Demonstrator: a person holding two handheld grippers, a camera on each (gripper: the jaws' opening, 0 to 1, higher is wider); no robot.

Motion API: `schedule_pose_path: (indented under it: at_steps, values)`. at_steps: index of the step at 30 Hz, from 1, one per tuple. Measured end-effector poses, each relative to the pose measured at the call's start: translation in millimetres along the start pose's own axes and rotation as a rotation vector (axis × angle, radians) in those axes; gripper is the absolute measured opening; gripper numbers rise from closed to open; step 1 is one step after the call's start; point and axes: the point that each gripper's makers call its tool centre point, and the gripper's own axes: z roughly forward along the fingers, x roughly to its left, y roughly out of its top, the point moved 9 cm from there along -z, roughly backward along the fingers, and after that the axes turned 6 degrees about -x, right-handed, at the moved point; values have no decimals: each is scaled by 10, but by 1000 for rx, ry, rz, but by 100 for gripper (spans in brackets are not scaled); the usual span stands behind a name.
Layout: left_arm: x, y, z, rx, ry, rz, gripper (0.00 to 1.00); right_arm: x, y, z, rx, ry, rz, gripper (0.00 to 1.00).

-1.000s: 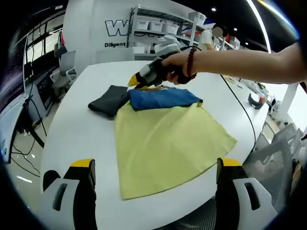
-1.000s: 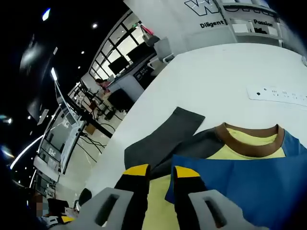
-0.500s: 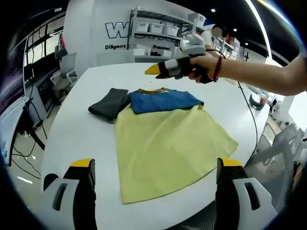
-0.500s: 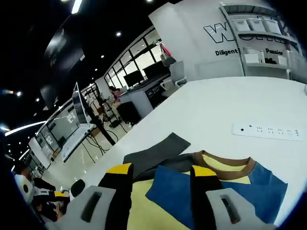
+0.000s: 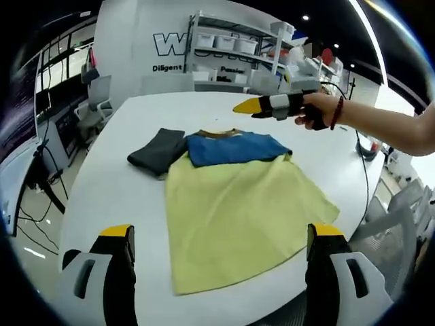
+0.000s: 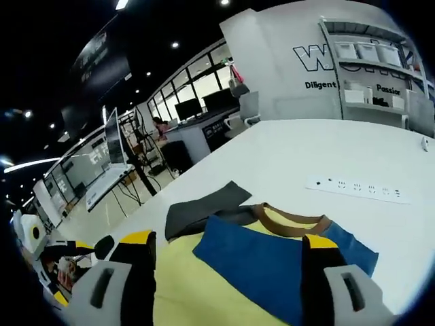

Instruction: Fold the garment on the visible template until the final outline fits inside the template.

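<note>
A T-shirt with a yellow body (image 5: 238, 210) lies flat on the round white table (image 5: 109, 197). Its blue sleeve (image 5: 231, 148) is folded across the chest below the brown collar (image 5: 217, 134). The dark grey sleeve (image 5: 158, 151) sticks out to the left. My left gripper (image 5: 221, 231) is open wide above the hem at the near table edge, holding nothing. A hand holds my right gripper (image 5: 246, 106) in the air beyond the collar. In the right gripper view my right gripper (image 6: 230, 241) is open over the blue sleeve (image 6: 258, 255), with the grey sleeve (image 6: 200, 207) beside it.
A white power strip (image 6: 357, 190) lies on the table behind the collar. A black cable (image 5: 360, 176) runs along the table's right side. Office chairs (image 5: 95, 88) stand at the far left, and a grey chair (image 5: 401, 217) at the right edge. Shelves with bins (image 5: 231, 44) line the back wall.
My right gripper, nearly shut at the blue sleeve's edge before, has opened wide, lifted off and drawn back to the right. The sleeve stays folded. My left gripper has held still.
</note>
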Motion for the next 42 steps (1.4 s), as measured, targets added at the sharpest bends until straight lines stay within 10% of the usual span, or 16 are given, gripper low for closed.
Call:
schedule_pose_path:
  at_steps: [42]
  values:
    - [53, -263, -32, 112, 13, -64, 99, -34, -1040, -1515, 158, -145, 110, 89]
